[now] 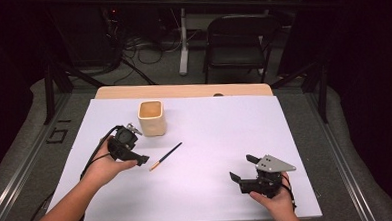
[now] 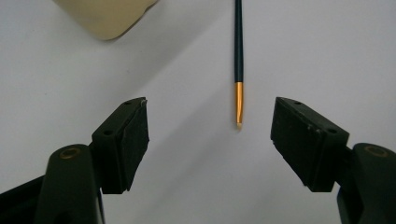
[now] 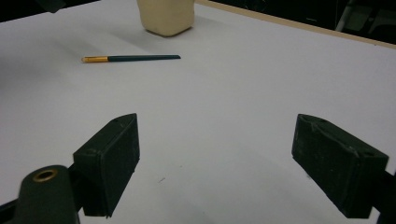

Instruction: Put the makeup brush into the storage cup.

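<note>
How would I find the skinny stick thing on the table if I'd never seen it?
Look at the big white table and find the cream cup near its far side. Just in front of the cup, by the left claw, lies a thin brush. It is the only long, dark stick, with a gold band at one end.

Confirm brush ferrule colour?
Gold, on the brush; clearest in the left gripper view.
</note>
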Available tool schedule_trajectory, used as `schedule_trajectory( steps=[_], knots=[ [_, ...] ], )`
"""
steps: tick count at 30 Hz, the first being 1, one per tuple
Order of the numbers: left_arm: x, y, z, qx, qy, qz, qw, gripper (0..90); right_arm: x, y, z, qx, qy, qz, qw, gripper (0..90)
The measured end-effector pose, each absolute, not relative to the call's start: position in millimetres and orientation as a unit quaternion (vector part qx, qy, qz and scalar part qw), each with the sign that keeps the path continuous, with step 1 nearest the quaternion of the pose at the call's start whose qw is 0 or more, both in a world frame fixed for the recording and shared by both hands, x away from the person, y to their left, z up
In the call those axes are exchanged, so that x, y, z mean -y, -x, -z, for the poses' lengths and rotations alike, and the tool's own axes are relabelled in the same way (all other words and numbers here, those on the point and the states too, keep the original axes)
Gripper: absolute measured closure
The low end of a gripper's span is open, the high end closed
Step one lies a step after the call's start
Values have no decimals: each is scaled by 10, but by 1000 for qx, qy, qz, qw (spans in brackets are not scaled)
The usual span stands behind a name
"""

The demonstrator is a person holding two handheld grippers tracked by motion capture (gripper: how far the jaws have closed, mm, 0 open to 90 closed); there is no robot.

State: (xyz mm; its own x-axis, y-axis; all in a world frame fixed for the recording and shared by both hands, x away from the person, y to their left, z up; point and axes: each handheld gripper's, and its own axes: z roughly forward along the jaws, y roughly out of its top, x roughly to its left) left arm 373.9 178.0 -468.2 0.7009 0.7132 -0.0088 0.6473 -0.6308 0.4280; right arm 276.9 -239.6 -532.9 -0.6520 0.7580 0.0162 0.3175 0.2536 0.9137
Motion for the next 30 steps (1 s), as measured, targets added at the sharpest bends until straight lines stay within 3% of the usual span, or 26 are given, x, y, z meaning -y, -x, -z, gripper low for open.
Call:
schedule_trajectory(
  steps=[30],
  knots=[
    [-1593,-3966,4805,-378,-915,-50,135,279,2391,-2773,5340,-765,-351,-496,215,152]
  ],
)
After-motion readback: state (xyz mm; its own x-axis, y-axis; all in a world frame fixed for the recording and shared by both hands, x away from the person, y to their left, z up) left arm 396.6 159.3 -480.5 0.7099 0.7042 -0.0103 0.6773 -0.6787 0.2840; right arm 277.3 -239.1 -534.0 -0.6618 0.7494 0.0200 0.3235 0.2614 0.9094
